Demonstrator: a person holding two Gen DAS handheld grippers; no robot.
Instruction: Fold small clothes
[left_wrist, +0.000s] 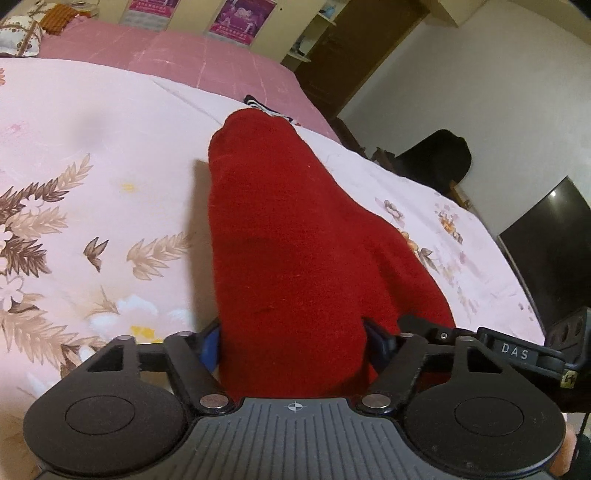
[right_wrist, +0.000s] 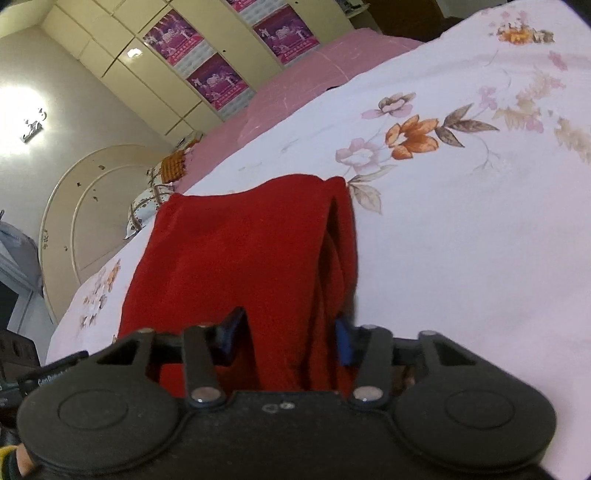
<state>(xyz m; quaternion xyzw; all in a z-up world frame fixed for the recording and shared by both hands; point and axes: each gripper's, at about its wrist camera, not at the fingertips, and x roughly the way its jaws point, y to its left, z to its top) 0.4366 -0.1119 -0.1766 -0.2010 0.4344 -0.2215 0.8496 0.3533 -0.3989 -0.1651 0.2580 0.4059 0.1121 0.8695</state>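
A small red garment (left_wrist: 280, 229) hangs doubled between both grippers, above a floral bedsheet (left_wrist: 92, 166). My left gripper (left_wrist: 293, 345) is shut on one end of it, the cloth bunched between the blue pads (left_wrist: 209, 349). In the right wrist view the same red garment (right_wrist: 236, 258) is folded over, with layered edges showing on its right side. My right gripper (right_wrist: 288, 341) is shut on its near end. The gripped edges themselves are hidden by the cloth.
A striped dark-and-white piece of clothing (left_wrist: 264, 107) lies on the bed behind the red one. A pink blanket (left_wrist: 177, 51) covers the far side. Pillows (right_wrist: 155, 199), a headboard (right_wrist: 74, 221), a wardrobe (right_wrist: 207, 62) and a dark screen (left_wrist: 554, 251) surround the bed.
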